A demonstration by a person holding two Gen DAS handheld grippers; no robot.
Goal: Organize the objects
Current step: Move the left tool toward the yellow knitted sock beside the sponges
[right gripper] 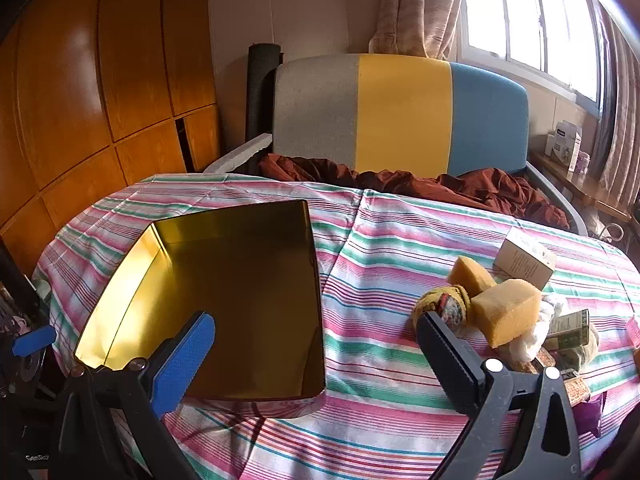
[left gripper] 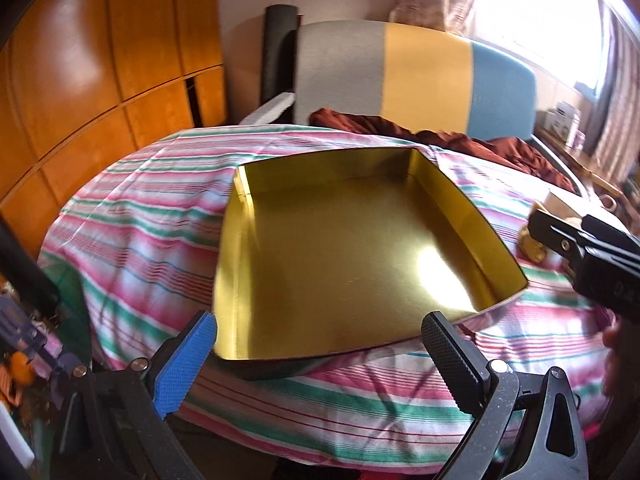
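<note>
Plainly both grippers, left [left gripper: 320, 356] and right [right gripper: 316, 356], hold jaws wide open above the gold tray [right gripper: 120, 292].

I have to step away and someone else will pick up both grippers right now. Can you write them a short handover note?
Left gripper: open, empty, over the near edge of the shallow gold metal tray.
Right gripper: open, empty, between the tray and the pile.
Tray: empty, on the striped tablecloth.
Pile to the right of the tray: two yellow sponges, a rolled patterned cloth, a beige carton, small printed boxes.
Done: nothing in the tray yet.
Left: probably move the pile into the tray.
</note>
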